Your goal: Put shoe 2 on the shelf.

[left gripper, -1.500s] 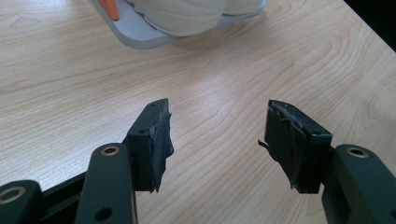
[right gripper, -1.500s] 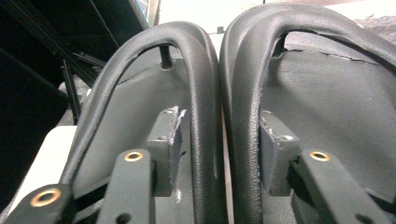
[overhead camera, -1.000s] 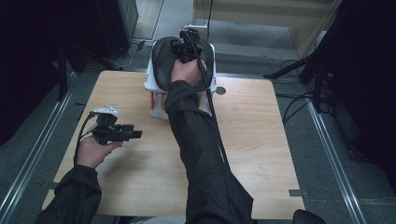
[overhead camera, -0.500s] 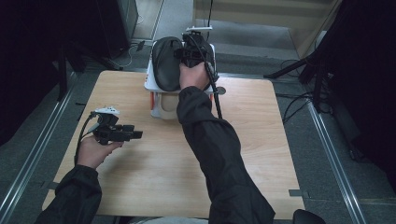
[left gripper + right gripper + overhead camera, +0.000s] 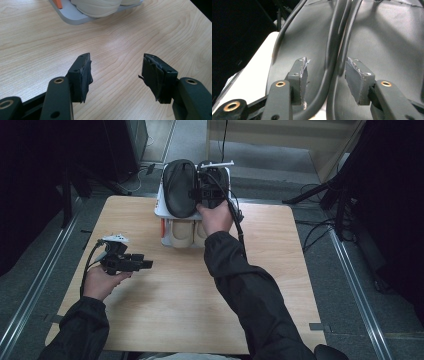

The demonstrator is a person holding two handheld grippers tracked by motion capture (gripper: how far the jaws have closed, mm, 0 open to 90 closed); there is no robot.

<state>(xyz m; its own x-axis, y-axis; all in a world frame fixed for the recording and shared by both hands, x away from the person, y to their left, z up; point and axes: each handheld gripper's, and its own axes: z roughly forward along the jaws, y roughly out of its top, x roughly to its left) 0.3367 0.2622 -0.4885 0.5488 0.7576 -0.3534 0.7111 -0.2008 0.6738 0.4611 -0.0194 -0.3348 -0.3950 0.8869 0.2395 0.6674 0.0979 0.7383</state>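
Two black slippers lie side by side on the top of a small white rack (image 5: 159,206) at the table's far edge: the left slipper (image 5: 179,187) (image 5: 312,32) and the right slipper (image 5: 223,176) (image 5: 387,37). My right gripper (image 5: 209,184) (image 5: 325,67) is over them, jaws open. The jaws have just been closing a little. The slippers' adjoining rims run between the jaws, and the pads stand clear of them. My left gripper (image 5: 147,264) (image 5: 116,67) rests low over the bare table at the left, open, nothing between its fingers.
Cream shoes (image 5: 182,232) (image 5: 100,7) sit on the rack's lower grey shelf (image 5: 72,17), beside an orange part (image 5: 58,3). The wooden table (image 5: 175,310) spreads out in front of the rack. Dark stands and cables surround the table.
My right hand has shifted a little to the right across the slippers and drawn slightly back toward the person. The left hand and its gripper have kept still.
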